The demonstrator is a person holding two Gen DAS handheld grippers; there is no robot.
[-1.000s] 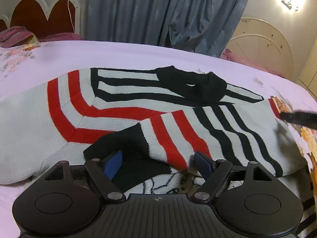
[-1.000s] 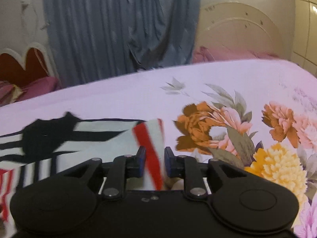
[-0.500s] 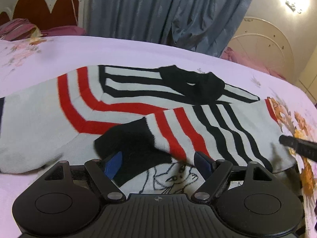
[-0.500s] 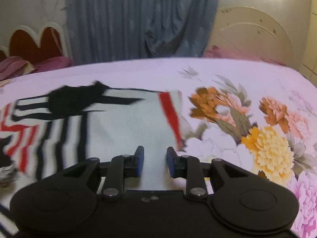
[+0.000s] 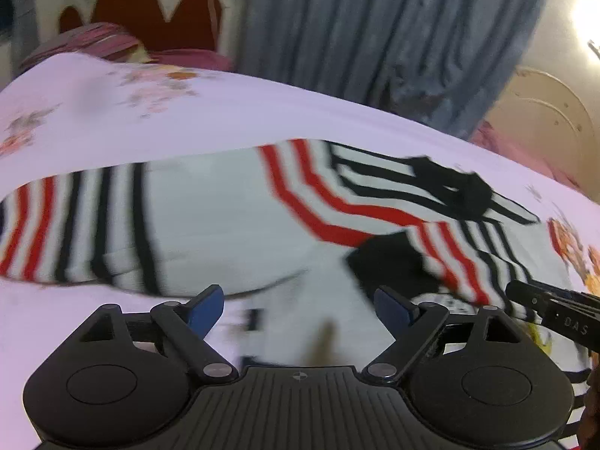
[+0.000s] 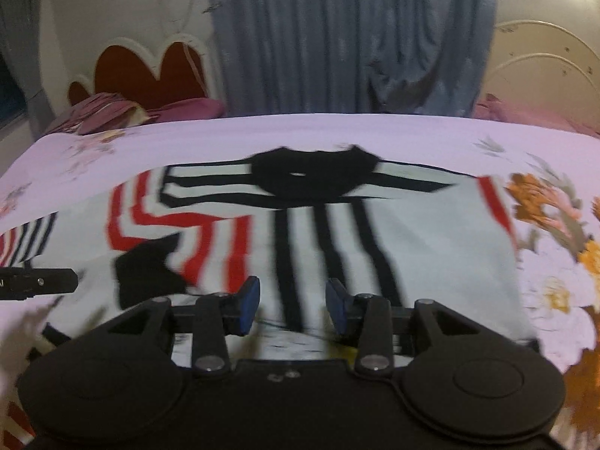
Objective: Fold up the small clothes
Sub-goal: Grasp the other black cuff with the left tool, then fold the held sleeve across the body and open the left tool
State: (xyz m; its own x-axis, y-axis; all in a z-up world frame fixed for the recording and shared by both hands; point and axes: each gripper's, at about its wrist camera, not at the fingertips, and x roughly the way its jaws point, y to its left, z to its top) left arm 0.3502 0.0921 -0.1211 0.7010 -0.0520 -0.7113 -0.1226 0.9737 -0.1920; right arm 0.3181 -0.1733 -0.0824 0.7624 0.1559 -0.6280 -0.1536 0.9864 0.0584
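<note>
A small white sweater with red and black stripes lies flat on the bed, black collar at the far side. One sleeve is folded across the chest, its black cuff lying on the body. The other sleeve stretches out to the left. My left gripper hovers over the sweater's lower body, jaws opening wide, nothing between them. My right gripper hangs over the striped folded sleeve, jaws opening, nothing between the pads. Both views are motion-blurred.
The bed sheet is pale pink with large flower prints to the right. A red and white headboard and pillows stand at the far left. Blue curtains hang behind the bed.
The right gripper let go of the sweater's red-striped edge, opened and swung left over the sweater. The left gripper moved left off the black cuff, bringing the outstretched sleeve into view.
</note>
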